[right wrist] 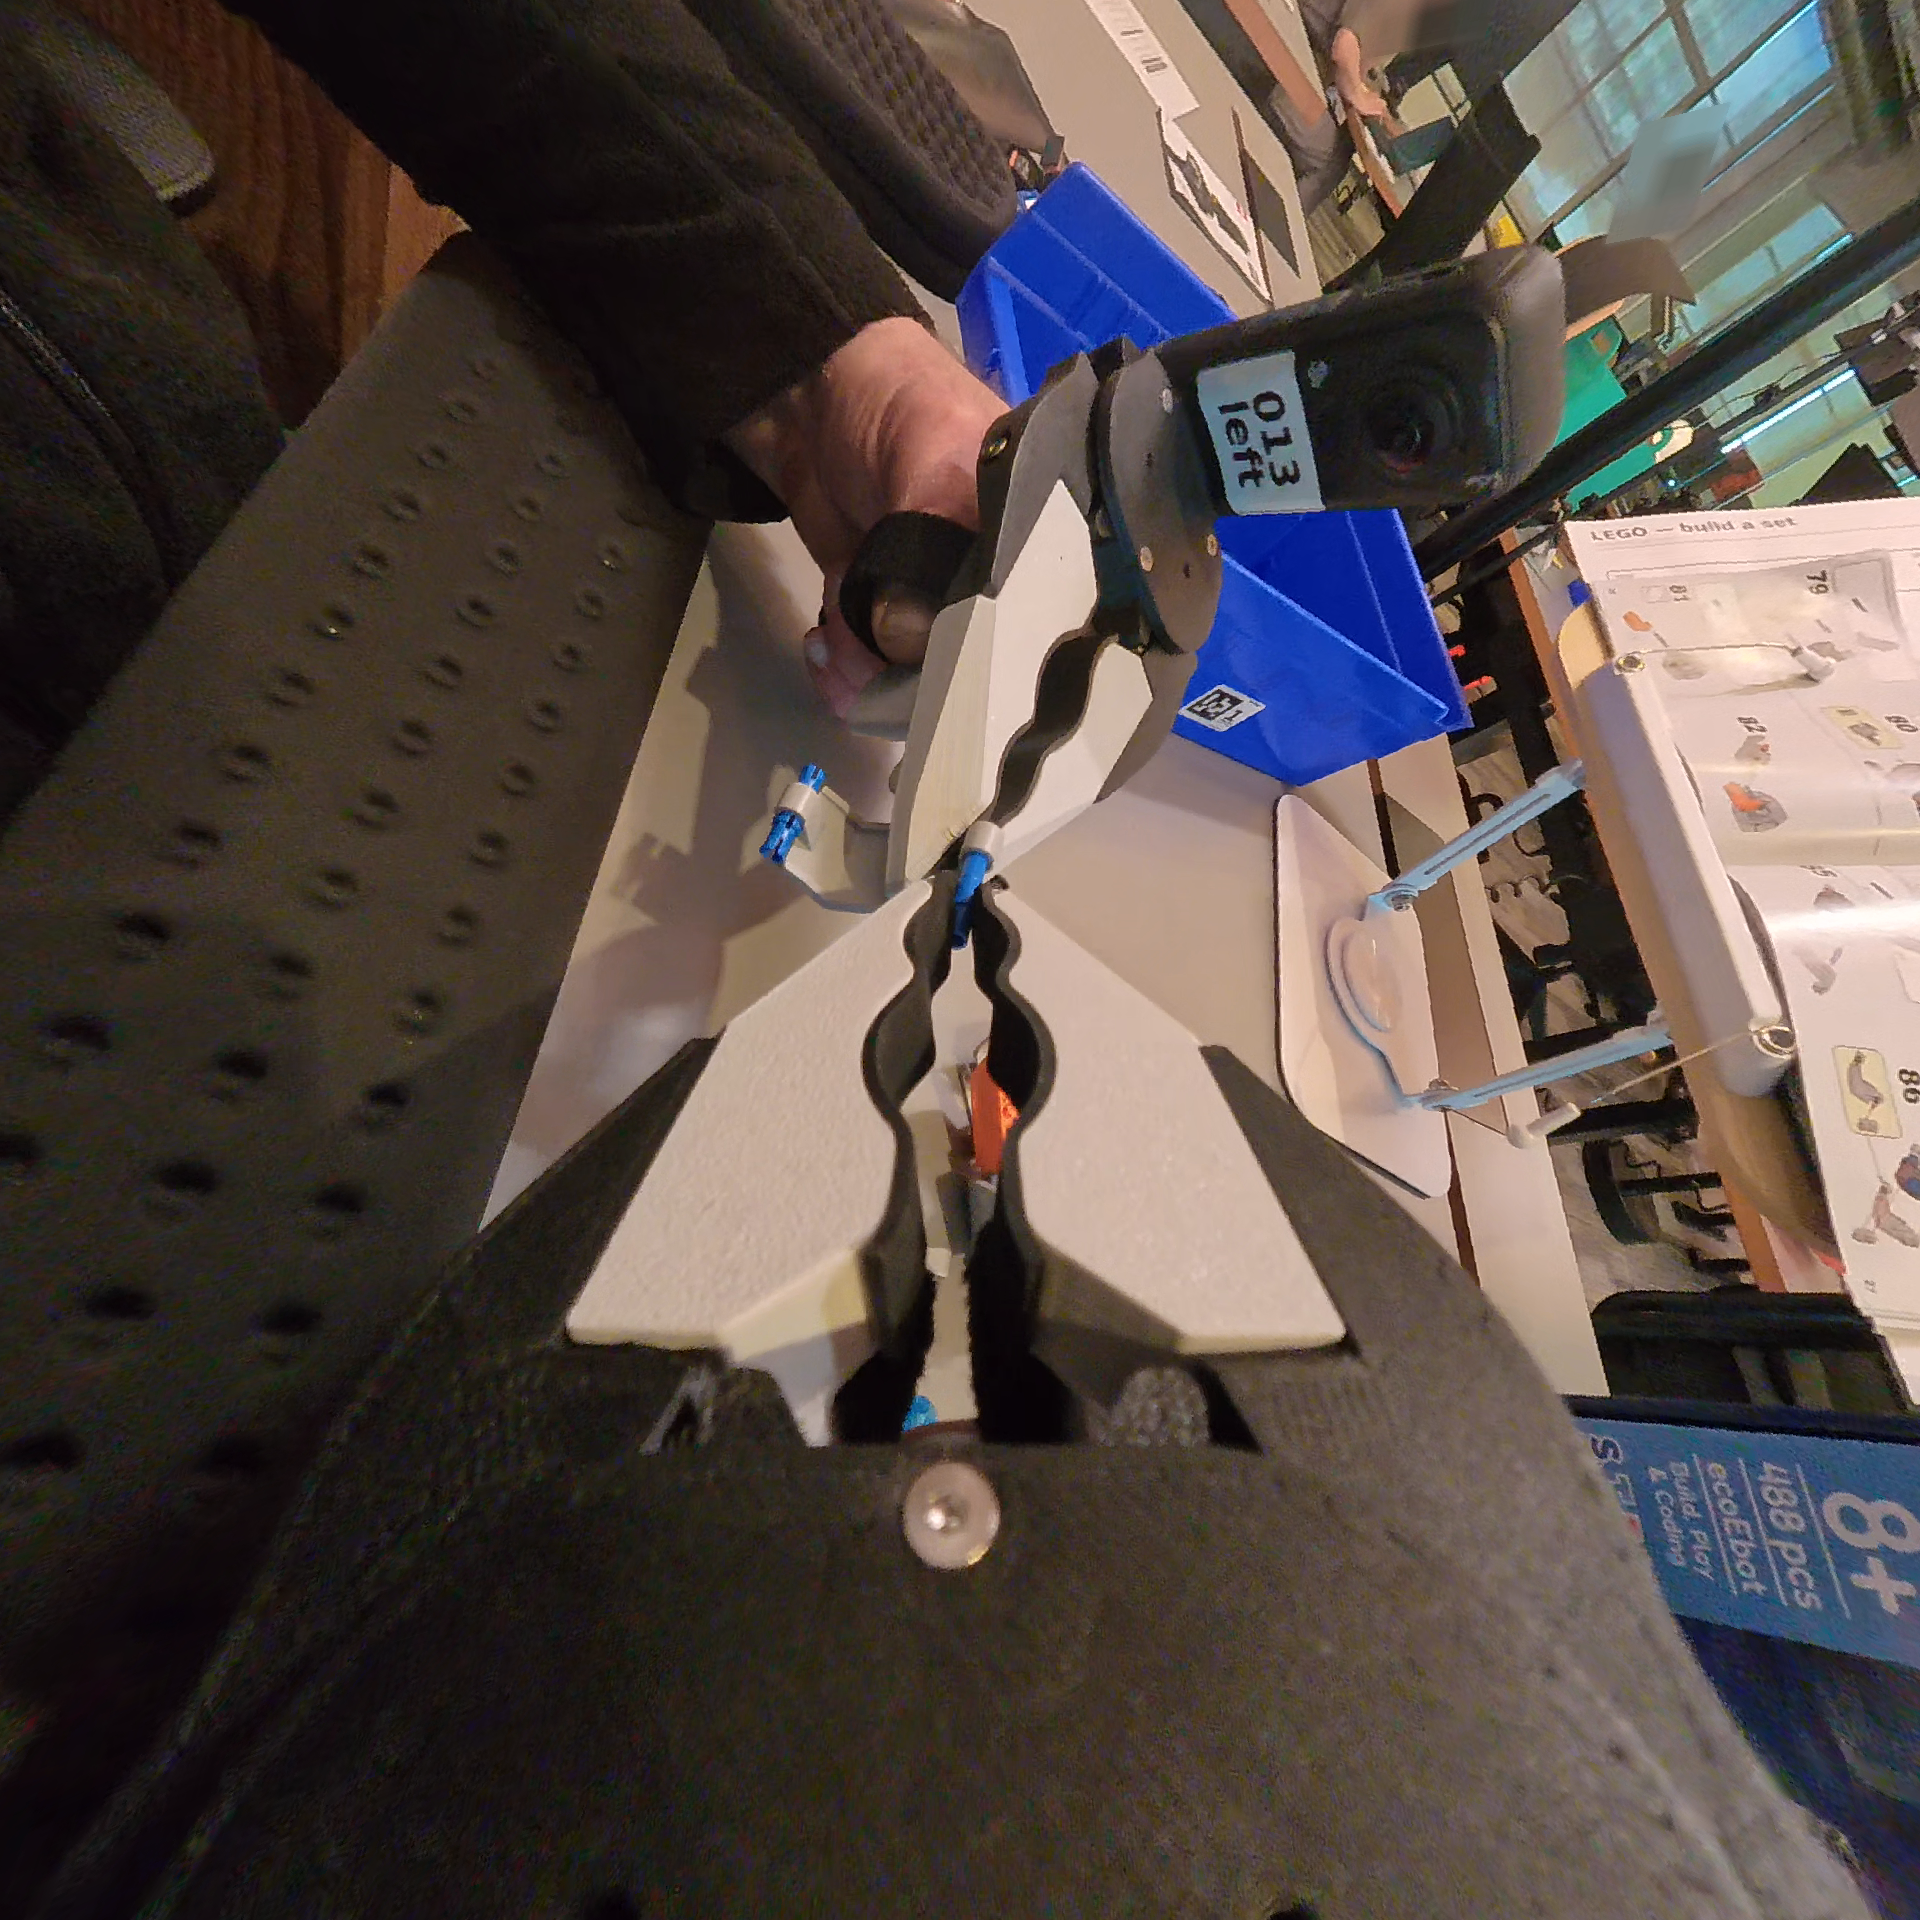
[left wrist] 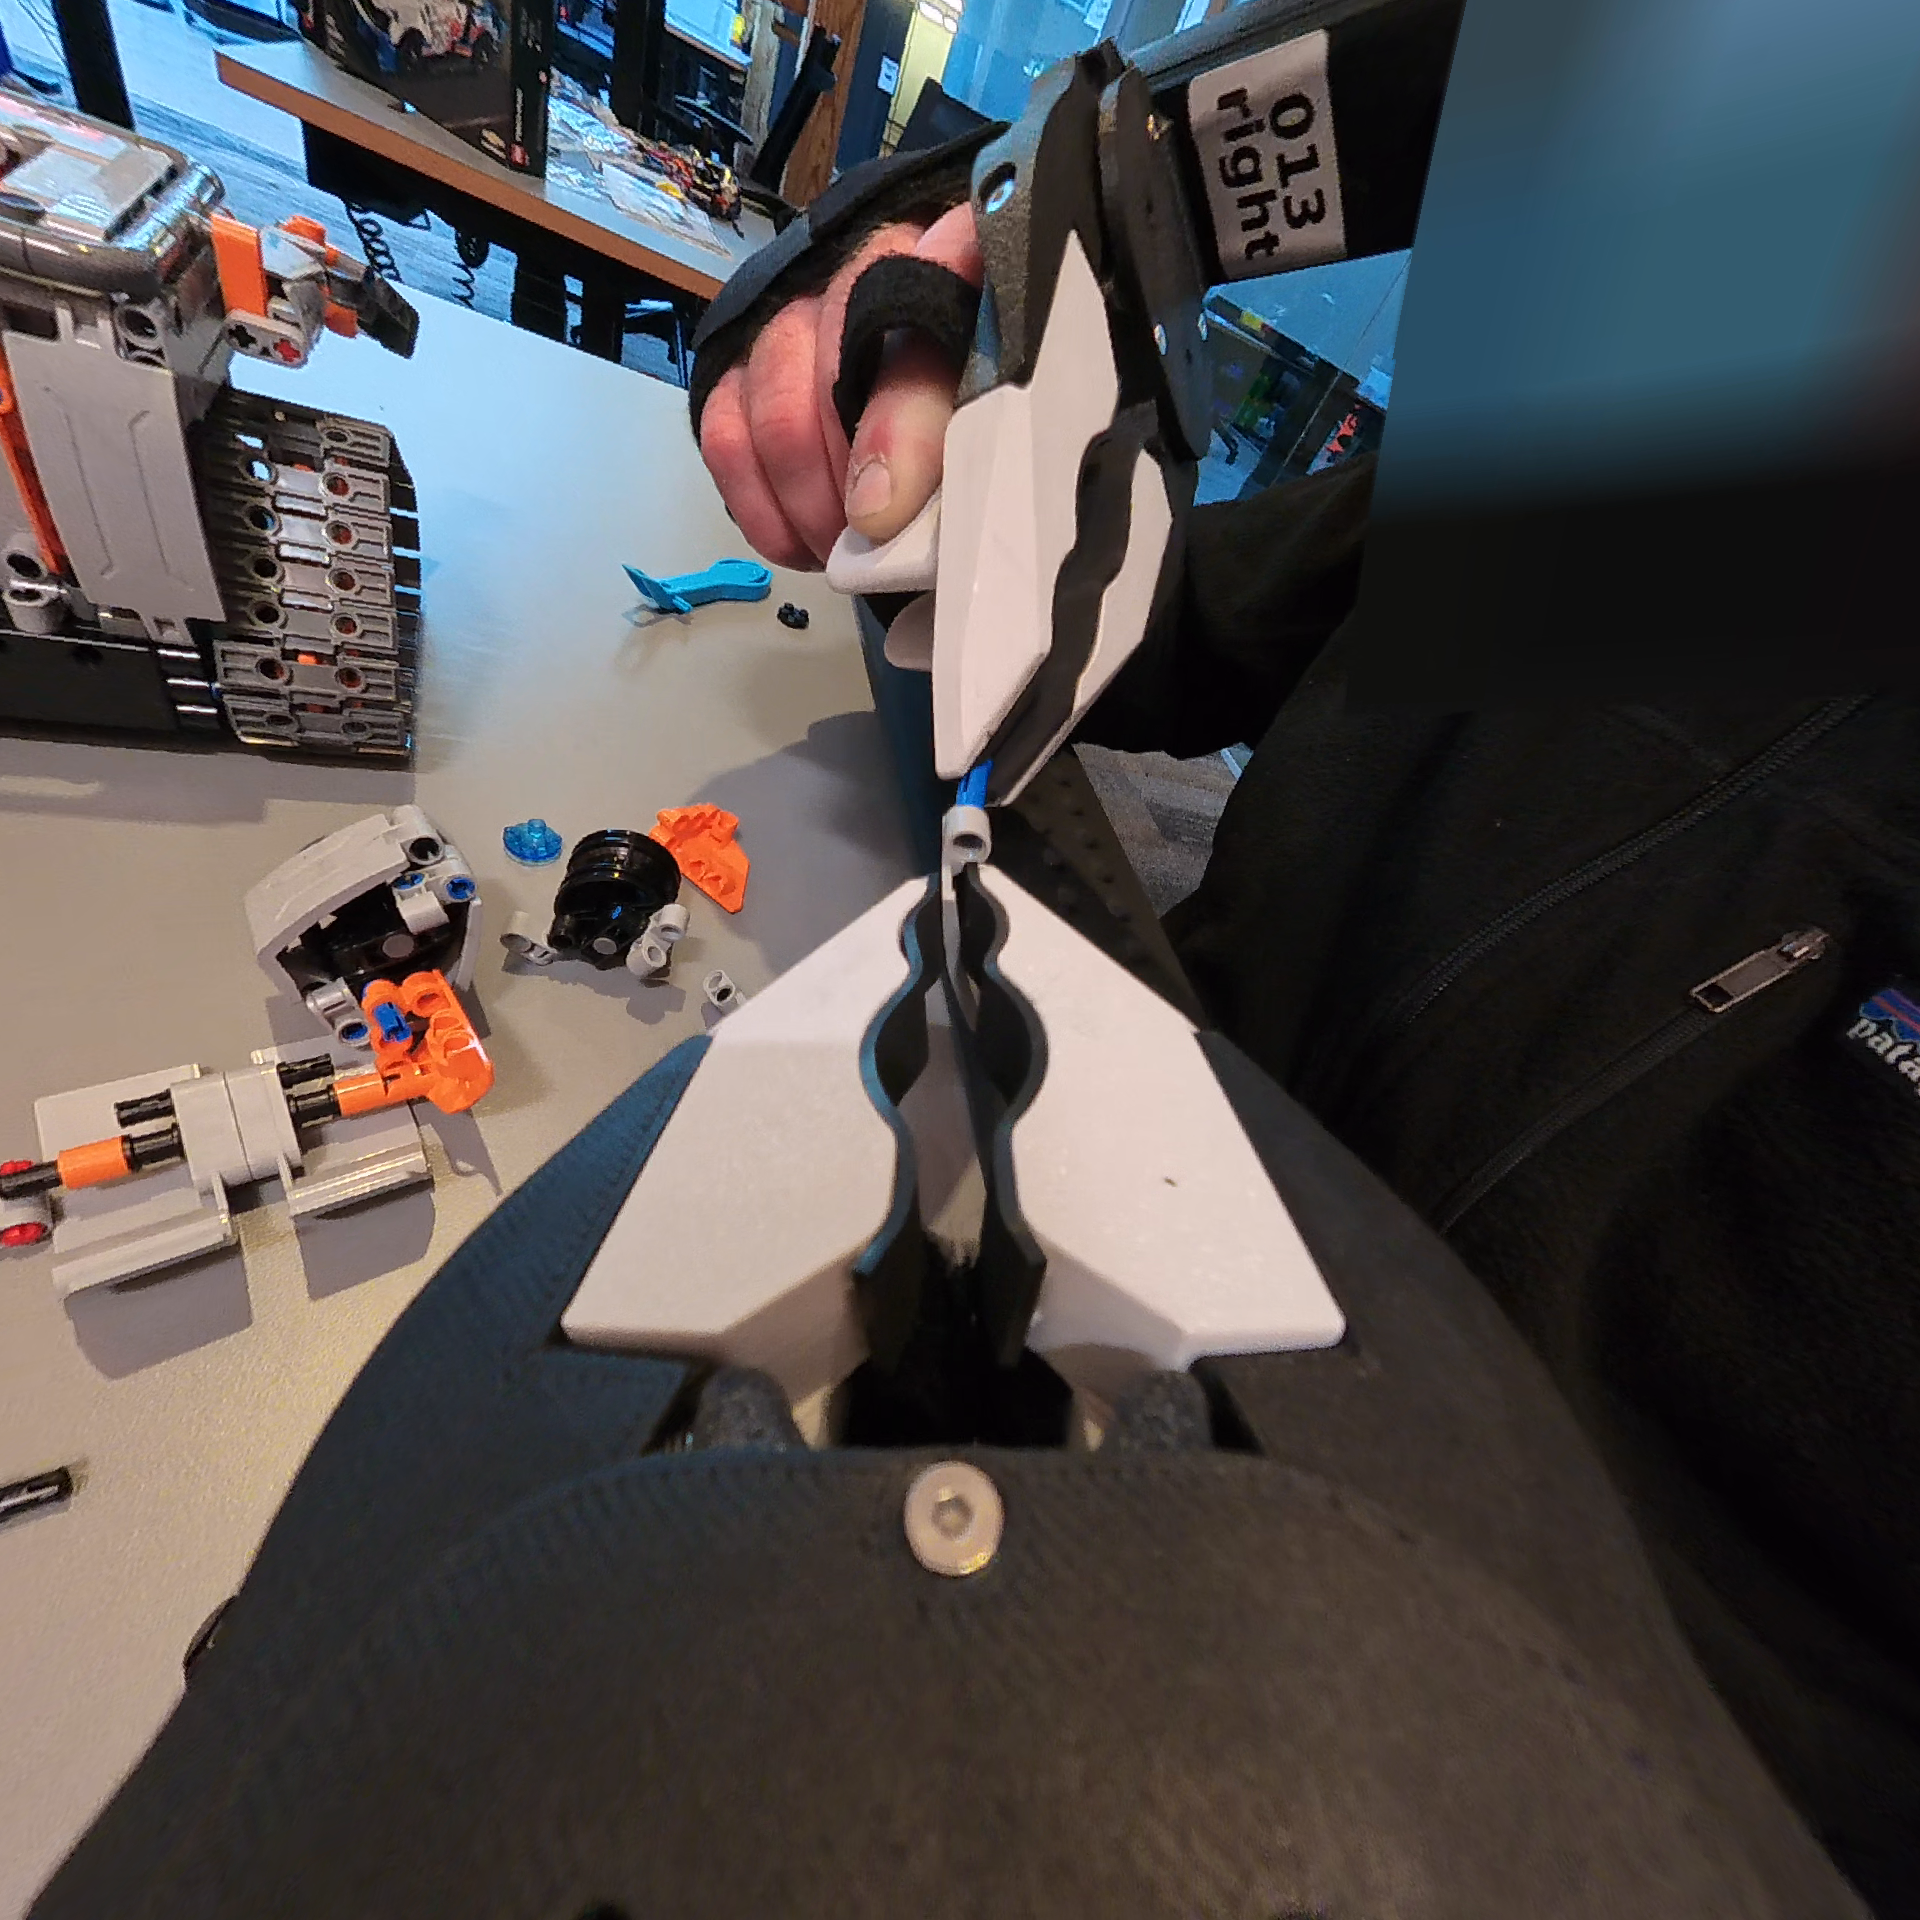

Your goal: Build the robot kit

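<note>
My left gripper (left wrist: pixel 958 888) is shut on a small grey connector (left wrist: pixel 964 834), pinched at the very fingertips. My right gripper (left wrist: pixel 977 774) comes down from above, tip to tip with it, and is shut on a blue pin (left wrist: pixel 977 781) that meets the connector. In the right wrist view my right gripper (right wrist: pixel 961 909) holds the blue pin (right wrist: pixel 966 881) and the left gripper (right wrist: pixel 966 847) holds the grey connector (right wrist: pixel 982 834). Both are held above the table edge. A second grey connector with blue pins (right wrist: pixel 795 816) lies on the table nearby.
A grey and orange tracked model (left wrist: pixel 208 520) stands at the far left. Loose parts lie around: a black wheel (left wrist: pixel 613 894), orange pieces (left wrist: pixel 707 852), a grey assembly (left wrist: pixel 239 1143), a light blue tool (left wrist: pixel 696 587). A blue bin (right wrist: pixel 1195 468), an instruction booklet on a stand (right wrist: pixel 1766 831) and a box (right wrist: pixel 1766 1538) are at the right. My left and right fingertips are right by each other. Between my left fingertips and the black wheel (left wrist: pixel 613 894) there is roughly 11 cm.
</note>
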The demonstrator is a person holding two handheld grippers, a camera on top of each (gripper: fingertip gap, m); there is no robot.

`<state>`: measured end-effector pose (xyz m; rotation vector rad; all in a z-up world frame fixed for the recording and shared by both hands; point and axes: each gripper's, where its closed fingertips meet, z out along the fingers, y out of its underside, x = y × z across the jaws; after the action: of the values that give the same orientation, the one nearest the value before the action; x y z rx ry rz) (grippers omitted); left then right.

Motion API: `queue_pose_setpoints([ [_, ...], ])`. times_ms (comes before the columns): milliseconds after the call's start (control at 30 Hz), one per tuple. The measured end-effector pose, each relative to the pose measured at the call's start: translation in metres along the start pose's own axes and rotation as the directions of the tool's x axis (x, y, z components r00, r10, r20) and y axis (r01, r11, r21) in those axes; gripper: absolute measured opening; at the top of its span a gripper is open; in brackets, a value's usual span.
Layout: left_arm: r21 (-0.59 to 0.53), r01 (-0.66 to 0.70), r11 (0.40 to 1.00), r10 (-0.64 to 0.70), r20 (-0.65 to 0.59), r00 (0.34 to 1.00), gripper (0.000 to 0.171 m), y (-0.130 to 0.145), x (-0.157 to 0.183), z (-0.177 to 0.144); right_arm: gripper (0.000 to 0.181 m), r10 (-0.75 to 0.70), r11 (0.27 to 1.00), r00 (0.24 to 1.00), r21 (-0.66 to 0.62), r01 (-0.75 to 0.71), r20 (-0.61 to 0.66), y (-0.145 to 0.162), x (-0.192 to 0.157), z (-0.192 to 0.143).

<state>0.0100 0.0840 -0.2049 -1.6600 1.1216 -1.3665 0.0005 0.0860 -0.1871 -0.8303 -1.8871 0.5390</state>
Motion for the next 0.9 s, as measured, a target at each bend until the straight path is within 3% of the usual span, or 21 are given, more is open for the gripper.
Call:
queue_pose_setpoints([
  [367,-0.039,-0.021,0.999,0.021,0.002,1.000,0.000,0.006,0.001,0.003,0.000,-0.003,1.000,0.999,-0.004,0.003,0.038,0.002,-0.005,0.000],
  [900,-0.013,-0.153,0.988,0.153,0.203,0.967,0.000,-0.007,-0.015,-0.005,0.000,0.116,0.993,0.993,0.031,-0.115,-0.035,0.006,0.012,0.003],
])
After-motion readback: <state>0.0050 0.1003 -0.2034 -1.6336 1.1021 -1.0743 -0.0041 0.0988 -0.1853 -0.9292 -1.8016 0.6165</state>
